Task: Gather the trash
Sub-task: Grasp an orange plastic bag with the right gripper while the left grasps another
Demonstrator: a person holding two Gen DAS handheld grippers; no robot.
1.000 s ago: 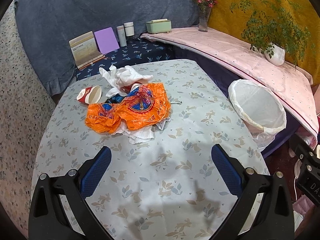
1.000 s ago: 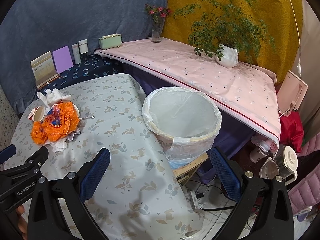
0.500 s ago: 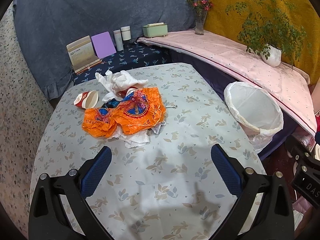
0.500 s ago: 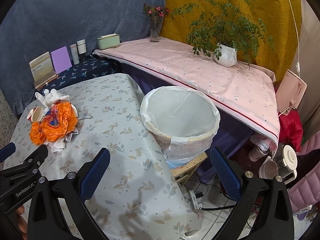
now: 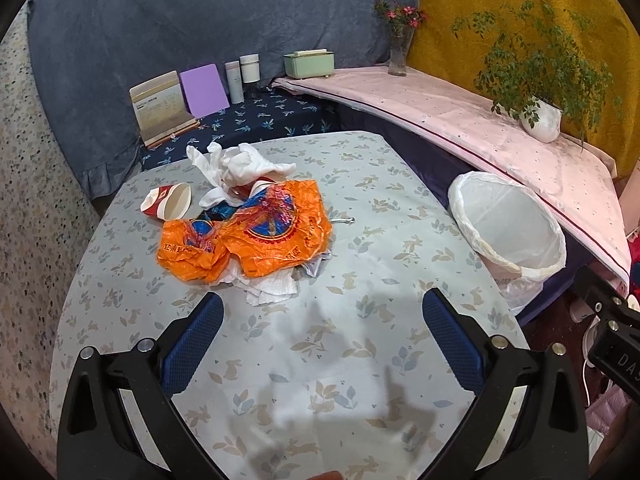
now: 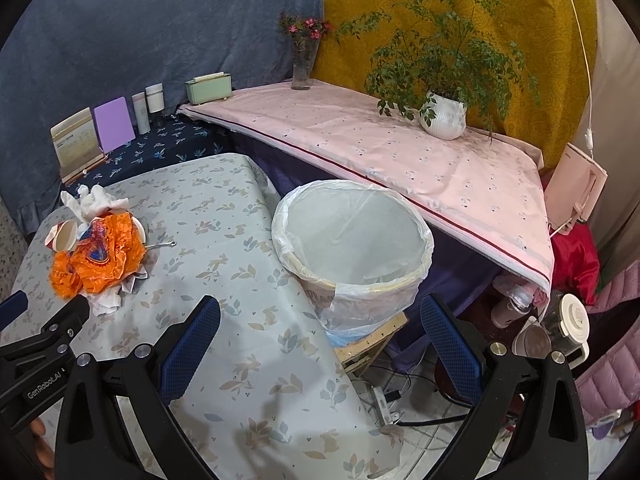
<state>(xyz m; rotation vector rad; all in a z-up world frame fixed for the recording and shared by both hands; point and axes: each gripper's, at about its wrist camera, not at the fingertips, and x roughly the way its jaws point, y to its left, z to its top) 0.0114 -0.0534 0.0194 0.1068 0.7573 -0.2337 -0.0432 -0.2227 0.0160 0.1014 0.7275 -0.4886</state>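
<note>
A heap of trash lies on the leaf-patterned table point(image 5: 320, 360): a crumpled orange plastic bag point(image 5: 260, 236) point(image 6: 100, 256), white tissues point(image 5: 240, 166) point(image 6: 92, 200) behind it, and a red-and-white paper cup point(image 5: 168, 202) point(image 6: 62, 236) on its side at the left. A white-lined trash bin point(image 5: 506, 224) point(image 6: 352, 236) stands off the table's right edge. My left gripper point(image 5: 322, 326) is open and empty, hovering in front of the heap. My right gripper point(image 6: 320, 328) is open and empty, near the bin.
A dark blue shelf at the back holds a card stand point(image 5: 162, 108), a purple board point(image 5: 204, 90) and bottles point(image 5: 242, 74). A pink-covered ledge carries a green box point(image 5: 309, 64), a flower vase point(image 5: 398, 46) and a potted plant point(image 6: 444, 114). Cables and appliances point(image 6: 560, 328) crowd the floor right.
Both views have pulled back and risen slightly, so the trash heap and bin sit a little farther off. Both grippers stayed open.
</note>
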